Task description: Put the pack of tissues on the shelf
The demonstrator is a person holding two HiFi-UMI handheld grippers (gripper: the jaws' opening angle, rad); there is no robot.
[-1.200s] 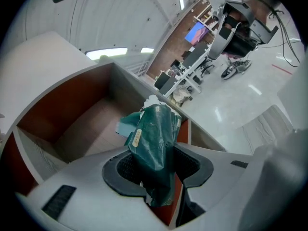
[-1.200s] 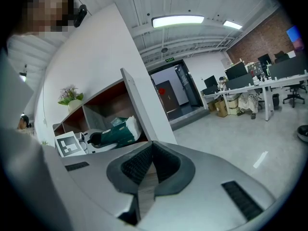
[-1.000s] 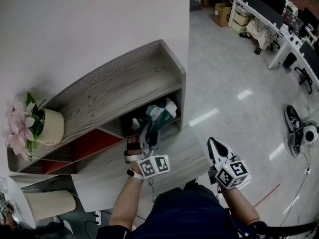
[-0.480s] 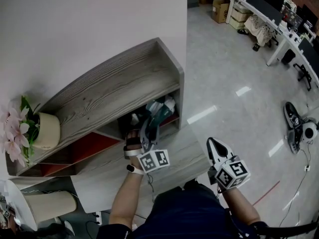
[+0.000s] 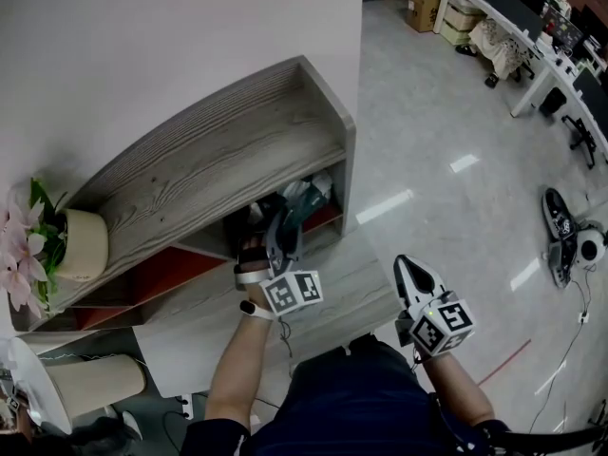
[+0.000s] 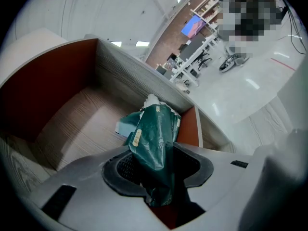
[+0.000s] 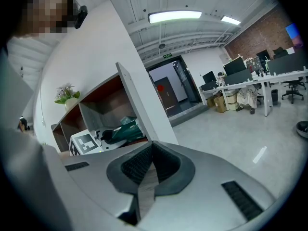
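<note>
Now | L tool (image 6: 159, 154) grasping tissue pack (image 6: 156, 131) in shelf (image 5: 237, 150), base hidden | R tool (image 7: 146, 166) clenched, prob. empty

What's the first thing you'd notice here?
The dark green pack of tissues, pinched in the left gripper and poked into a lower compartment of the shelf. Then the pink flowers in a pale pot on the shelf's top, at the left end.

In the left gripper view, the shelf (image 6: 72, 119) compartment's floor lies bare at centre left; a red panel (image 6: 43, 85) bounds it upper left, a grey wall (image 6: 139, 76) beyond; the pack of tissues (image 6: 156, 134) occupies centre right.
</note>
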